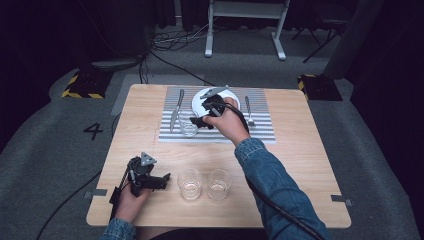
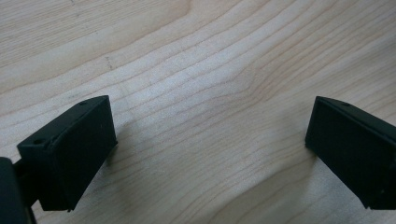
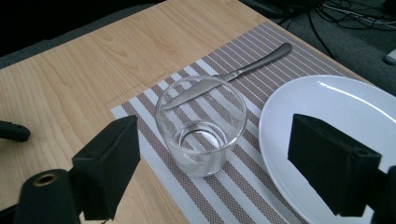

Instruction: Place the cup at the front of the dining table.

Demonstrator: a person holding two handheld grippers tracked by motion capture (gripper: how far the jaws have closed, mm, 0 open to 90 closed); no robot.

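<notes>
Three glasses, one plate, one knife, one fork on the surface.
The right hand-held gripper (image 3: pixel 212 154) stands wide, jaws either side of one glass (image 3: pixel 201 133) on the mat (image 3: pixel 243 191), plate (image 3: pixel 327 102) just beside, knife (image 3: pixel 229 77) beyond. The left hand-held gripper (image 2: pixel 210 154), wide and empty, rests near two glasses (image 1: pixel 190 183) (image 1: pixel 219 183).

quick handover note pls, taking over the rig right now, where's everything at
Right gripper: open, jaws either side of the glass standing on the placemat, not touching it. The plate is beside the glass and the knife behind it.
Left gripper: open, holding nothing, low over bare table near the front left.
Done: place setting with plate, knife, fork and one glass on the mat.
Left, probably: two more glasses stand at the front edge; what happens to them is your call.
</notes>
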